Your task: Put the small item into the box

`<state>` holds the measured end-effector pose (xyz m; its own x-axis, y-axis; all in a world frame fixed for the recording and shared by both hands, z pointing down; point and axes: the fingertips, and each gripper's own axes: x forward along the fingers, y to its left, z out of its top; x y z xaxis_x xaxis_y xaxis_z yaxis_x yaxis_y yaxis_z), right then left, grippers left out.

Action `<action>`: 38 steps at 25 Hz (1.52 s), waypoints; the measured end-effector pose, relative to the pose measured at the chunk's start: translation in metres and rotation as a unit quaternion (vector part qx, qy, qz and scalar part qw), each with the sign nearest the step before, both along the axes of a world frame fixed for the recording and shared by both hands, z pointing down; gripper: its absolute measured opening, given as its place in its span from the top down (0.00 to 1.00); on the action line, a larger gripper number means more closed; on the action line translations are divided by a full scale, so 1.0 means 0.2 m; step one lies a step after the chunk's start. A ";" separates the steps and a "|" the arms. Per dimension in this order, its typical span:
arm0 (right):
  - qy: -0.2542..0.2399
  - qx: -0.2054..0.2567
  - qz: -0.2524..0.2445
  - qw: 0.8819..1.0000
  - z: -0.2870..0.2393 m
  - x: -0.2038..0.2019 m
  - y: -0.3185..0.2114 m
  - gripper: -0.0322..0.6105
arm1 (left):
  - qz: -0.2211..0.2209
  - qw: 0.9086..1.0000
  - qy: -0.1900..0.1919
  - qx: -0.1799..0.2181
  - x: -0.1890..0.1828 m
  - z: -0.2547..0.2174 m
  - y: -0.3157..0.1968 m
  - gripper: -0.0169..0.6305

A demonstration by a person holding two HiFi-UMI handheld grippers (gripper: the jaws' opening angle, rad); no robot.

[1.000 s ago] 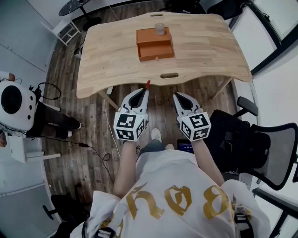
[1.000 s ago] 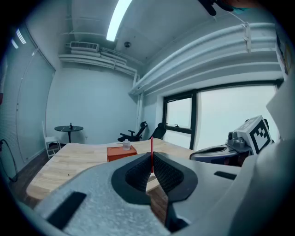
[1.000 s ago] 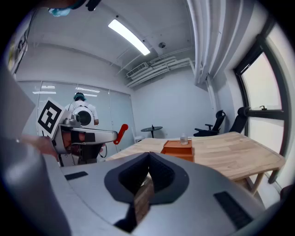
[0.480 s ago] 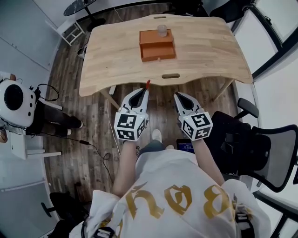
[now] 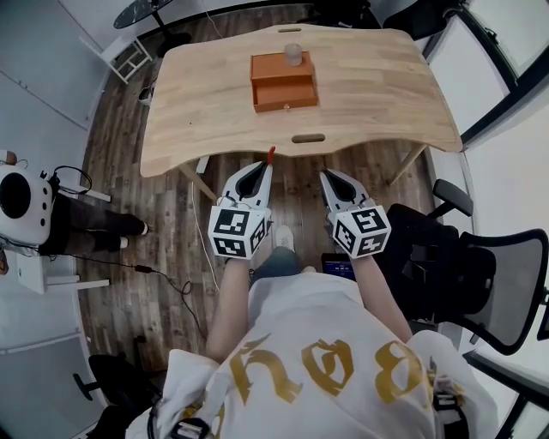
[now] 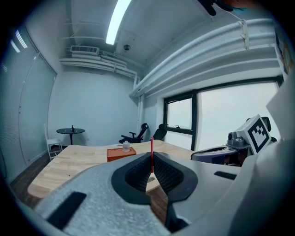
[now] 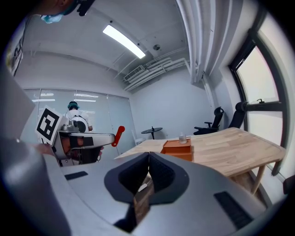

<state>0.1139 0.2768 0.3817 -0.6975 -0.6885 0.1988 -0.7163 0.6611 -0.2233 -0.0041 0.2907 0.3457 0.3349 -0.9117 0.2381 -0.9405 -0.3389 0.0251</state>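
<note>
An orange box [image 5: 283,81] with a drawer front stands on the wooden table [image 5: 377,94], towards its far side. A small clear jar [image 5: 293,54] sits on the box's back edge. My left gripper [image 5: 268,167] hangs in front of the table's near edge, shut on a thin red stick [image 5: 272,155] that pokes past its tips. In the left gripper view the red stick [image 6: 151,150] stands upright between the jaws, with the box [image 6: 121,153] beyond. My right gripper [image 5: 326,176] is beside the left one, shut and empty; its view shows the box [image 7: 177,150].
Black office chairs [image 5: 467,266] stand at my right and another beyond the table. A person with white gear [image 5: 26,201] is at the left on the wood floor. A small round table [image 5: 137,10] sits at the far left.
Both grippers keep the same pose and hold. The view sways slightly, and the person at the left edges further left.
</note>
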 end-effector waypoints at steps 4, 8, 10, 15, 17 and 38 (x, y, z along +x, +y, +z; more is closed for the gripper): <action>0.002 -0.008 0.009 1.000 0.04 0.02 -0.12 0.93 | 0.004 1.000 -0.001 -0.006 0.00 0.04 -0.11 0.95; 0.005 -0.006 0.003 1.000 0.08 -0.02 -0.29 0.93 | 0.005 1.000 0.009 -0.011 -0.04 0.09 -0.31 0.95; 0.007 -0.002 -0.011 1.000 0.10 -0.07 -0.40 0.93 | 0.006 1.000 0.014 -0.015 -0.07 0.12 -0.44 0.95; 0.022 -0.014 -0.008 1.000 0.15 -0.17 -0.82 0.93 | 0.015 1.000 0.013 -0.017 -0.18 0.16 -0.92 0.95; 0.024 -0.026 0.009 0.999 0.18 -0.21 -1.01 0.93 | 0.021 0.999 0.012 -0.026 -0.24 0.18 -1.11 0.95; 0.047 -0.036 0.101 0.993 0.20 -0.45 -1.84 0.93 | 0.077 0.996 0.036 -0.025 -0.54 0.18 -2.01 0.95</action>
<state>0.0243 -0.0911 0.4222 -0.5221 -0.7945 0.3101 -0.8529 0.4860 -0.1907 -0.1130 -0.1104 0.3825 0.4881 -0.8355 0.2523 -0.8724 -0.4762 0.1107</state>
